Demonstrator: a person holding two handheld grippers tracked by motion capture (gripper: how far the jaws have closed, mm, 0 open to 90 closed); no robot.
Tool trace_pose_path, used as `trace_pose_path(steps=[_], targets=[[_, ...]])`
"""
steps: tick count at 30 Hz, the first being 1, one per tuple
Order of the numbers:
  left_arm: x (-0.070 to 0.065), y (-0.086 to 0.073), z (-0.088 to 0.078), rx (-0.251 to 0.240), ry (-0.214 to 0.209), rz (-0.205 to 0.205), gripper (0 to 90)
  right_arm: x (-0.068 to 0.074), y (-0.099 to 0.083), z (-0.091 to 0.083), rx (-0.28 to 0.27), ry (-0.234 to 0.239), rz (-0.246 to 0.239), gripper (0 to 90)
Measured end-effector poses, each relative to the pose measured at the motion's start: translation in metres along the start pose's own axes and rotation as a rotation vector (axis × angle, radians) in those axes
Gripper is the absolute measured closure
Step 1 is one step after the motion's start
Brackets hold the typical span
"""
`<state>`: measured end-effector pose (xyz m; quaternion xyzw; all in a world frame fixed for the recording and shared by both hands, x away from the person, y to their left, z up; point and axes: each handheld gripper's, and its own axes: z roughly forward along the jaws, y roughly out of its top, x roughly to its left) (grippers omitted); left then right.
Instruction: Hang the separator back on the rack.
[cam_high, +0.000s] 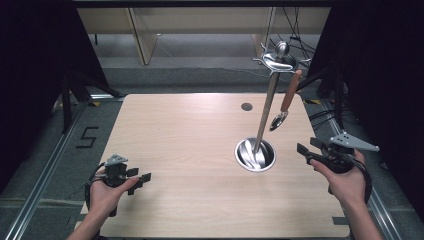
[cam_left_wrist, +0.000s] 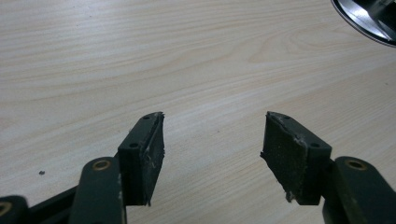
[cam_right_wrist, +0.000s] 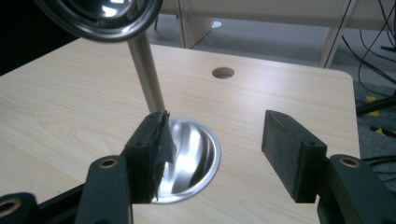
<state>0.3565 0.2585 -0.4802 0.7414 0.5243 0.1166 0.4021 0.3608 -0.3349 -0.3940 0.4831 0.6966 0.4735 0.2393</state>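
A pale wood-grain surface is seen from above. A shiny steel stand with round dished base and tall pole is placed right of centre; a spoon with brown wooden handle is hung from its top hooks. Left claw, lower left, is spread wide, empty. Right claw, lower right beside the base, is likewise spread wide, empty.

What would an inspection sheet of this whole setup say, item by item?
Surface: pale wooden table, bare, with a small round hole.
Job's things: steel stand with round base and pole; a brown-handled spoon hangs from its top.
Clutter: nothing seen.
Grippers: left gripper open, empty; right gripper open, empty, near the stand.
Cables: black cables on the floor behind.
Surroundings: grey floor, dark curtains, wooden furniture behind.
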Motion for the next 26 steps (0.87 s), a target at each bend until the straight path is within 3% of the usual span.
trace_pose_path(steps=[6, 10, 11, 13, 14, 15, 16, 17, 18, 23, 25, 26], targets=[[0.000, 0.000, 0.000, 0.001, 0.000, 0.000, 37.9, -0.008, -0.012, 0.003, 0.017, -0.017, -0.004, 41.7], [0.001, 0.000, -0.001, 0.016, 0.004, 0.007, 37.8, -0.010, -0.023, 0.006, 0.040, -0.026, 0.029, 41.5], [0.002, 0.000, -0.002, 0.035, -0.001, 0.024, 37.8, -0.010, -0.027, 0.008, 0.035, -0.023, 0.044, 41.5], [0.001, 0.001, -0.001, 0.032, -0.002, 0.020, 37.8, -0.013, -0.031, 0.008, 0.056, -0.034, 0.044, 41.3], [0.001, 0.001, -0.001, 0.030, -0.003, 0.019, 37.8, -0.015, -0.033, 0.010, 0.037, -0.029, 0.027, 41.2], [0.000, 0.000, -0.001, 0.020, 0.001, 0.012, 37.8, -0.015, -0.035, 0.010, 0.049, -0.034, 0.041, 41.2], [0.000, 0.001, 0.000, 0.019, 0.002, 0.009, 37.8, -0.018, -0.037, 0.012, 0.044, -0.034, 0.020, 41.1], [0.002, 0.001, -0.002, 0.034, -0.002, 0.029, 37.8, -0.016, -0.039, 0.012, 0.045, -0.034, 0.049, 41.1], [0.002, 0.001, -0.001, 0.030, -0.003, 0.026, 37.8, -0.019, -0.042, 0.013, 0.047, -0.042, 0.027, 41.0], [0.003, 0.001, 0.000, 0.040, -0.007, 0.045, 37.8, -0.021, -0.051, 0.013, 0.069, -0.058, 0.051, 40.9], [0.000, 0.001, 0.003, 0.023, 0.001, 0.016, 37.8, -0.023, -0.054, 0.014, 0.087, -0.061, 0.052, 41.0], [0.001, 0.001, 0.002, 0.040, -0.005, 0.039, 37.8, -0.025, -0.055, 0.014, 0.086, -0.059, 0.042, 41.0]])
